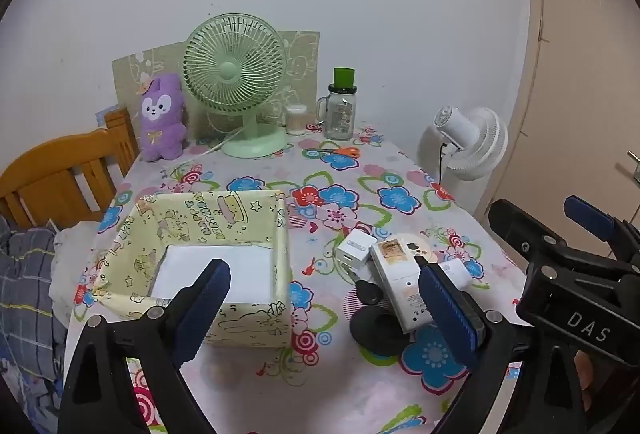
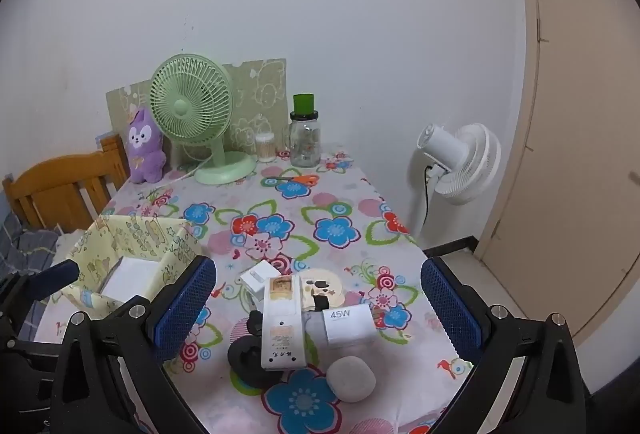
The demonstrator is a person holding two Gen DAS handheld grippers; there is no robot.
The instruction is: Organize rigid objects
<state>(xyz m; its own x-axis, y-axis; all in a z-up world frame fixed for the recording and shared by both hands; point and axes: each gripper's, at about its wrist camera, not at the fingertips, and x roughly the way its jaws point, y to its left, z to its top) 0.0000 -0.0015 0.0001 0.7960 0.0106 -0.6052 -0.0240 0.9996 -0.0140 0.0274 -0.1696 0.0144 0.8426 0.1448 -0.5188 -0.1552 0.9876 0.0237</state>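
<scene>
Little appears done: the yellow patterned fabric box (image 1: 208, 258) holds only a flat white item; beyond the right gripper (image 2: 320, 310), jaws apart, the white rectangular cardboard carton (image 2: 282, 322), white 45W charger block (image 2: 348, 326) and grey oval stone (image 2: 351, 379) lie unsorted. The left gripper (image 1: 320, 310) is likewise spread and empty.

Both tools share one build: matte black plastic frames with triangular cut-outs in the arms and round silver screw heads at the joints. The left claw (image 1: 324, 310) carries two fingers faced with dark blue pads (image 1: 448, 310) of fine ribbed texture, set in black backing. The right claw (image 2: 318, 308) has the same blue pads (image 2: 186, 308), their surface showing a small mesh-like grid. Seen from the left camera, the right tool's black body bears white letters "DAS" on its side and a blue-covered lever on top. A sliver of bare skin shows at that view's near right edge.
</scene>
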